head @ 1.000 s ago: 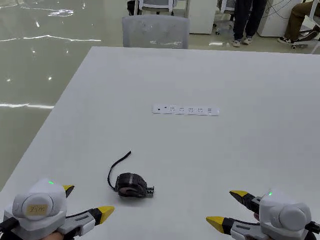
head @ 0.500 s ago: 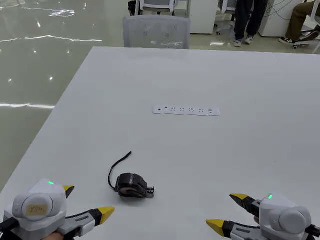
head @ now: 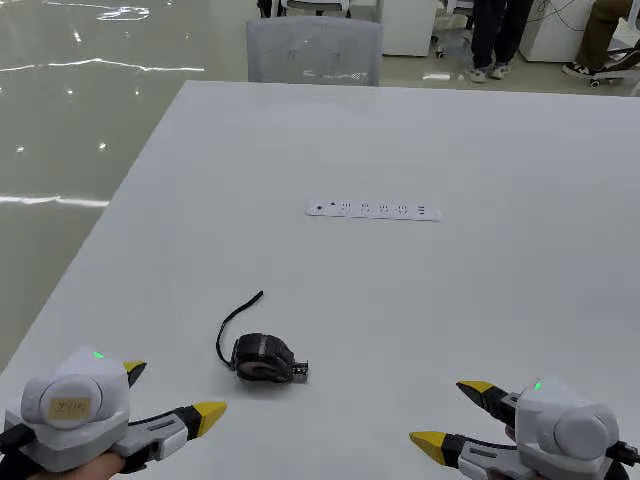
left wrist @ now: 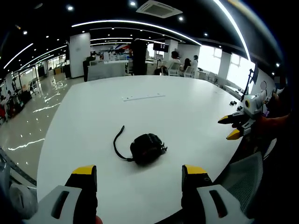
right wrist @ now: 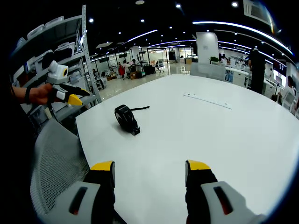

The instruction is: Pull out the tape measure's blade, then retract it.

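A black tape measure [head: 263, 358] lies on the white table [head: 400, 150] near its front edge, its wrist strap [head: 235, 318] curling away to the back left. It also lies ahead of the jaws as the tape measure [left wrist: 147, 148] in the left gripper view and the tape measure [right wrist: 125, 117] in the right gripper view. My left gripper [head: 172, 394] stands open at the lower left, short of the tape measure. My right gripper [head: 450, 414] is open at the lower right, well apart from it. Nothing sits between either pair of yellow-tipped fingers.
A white power strip [head: 372, 210] lies flat in the middle of the table. A grey chair [head: 314, 50] stands at the far edge. People's legs [head: 492, 40] stand beyond it on the glossy floor. A mesh chair back [right wrist: 56, 158] is close at the right gripper view's left.
The head camera tipped slightly, so the scene shifted up a little. Both grippers stay open near the front edge and the tape measure has not moved.
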`<state>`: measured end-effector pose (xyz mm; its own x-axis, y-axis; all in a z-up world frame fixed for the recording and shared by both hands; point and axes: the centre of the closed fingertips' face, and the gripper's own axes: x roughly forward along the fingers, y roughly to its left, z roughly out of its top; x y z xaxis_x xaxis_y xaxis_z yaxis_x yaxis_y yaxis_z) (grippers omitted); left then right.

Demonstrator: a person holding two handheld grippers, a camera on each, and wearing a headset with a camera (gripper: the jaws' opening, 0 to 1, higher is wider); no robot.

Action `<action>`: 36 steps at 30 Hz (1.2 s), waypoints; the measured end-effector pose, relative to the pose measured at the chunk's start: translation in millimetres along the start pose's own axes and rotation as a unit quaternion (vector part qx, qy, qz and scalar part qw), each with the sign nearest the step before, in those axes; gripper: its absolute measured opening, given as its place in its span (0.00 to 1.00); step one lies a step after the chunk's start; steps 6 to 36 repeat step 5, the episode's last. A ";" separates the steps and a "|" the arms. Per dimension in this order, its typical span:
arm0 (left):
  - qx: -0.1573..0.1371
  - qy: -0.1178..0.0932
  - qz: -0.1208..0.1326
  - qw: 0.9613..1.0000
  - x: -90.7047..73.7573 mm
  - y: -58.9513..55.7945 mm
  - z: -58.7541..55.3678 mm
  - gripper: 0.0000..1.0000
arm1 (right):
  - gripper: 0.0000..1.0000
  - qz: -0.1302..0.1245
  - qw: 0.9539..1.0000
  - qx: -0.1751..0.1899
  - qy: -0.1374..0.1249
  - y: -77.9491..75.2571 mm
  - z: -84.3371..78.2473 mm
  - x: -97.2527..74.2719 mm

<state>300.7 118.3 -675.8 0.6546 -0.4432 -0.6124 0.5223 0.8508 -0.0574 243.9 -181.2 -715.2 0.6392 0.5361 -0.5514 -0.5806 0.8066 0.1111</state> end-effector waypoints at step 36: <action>0.006 0.012 0.004 1.000 0.3 1.5 -4.4 0.71 | 0.61 -0.002 1.000 0.003 -0.001 -3.6 -0.6 -3.4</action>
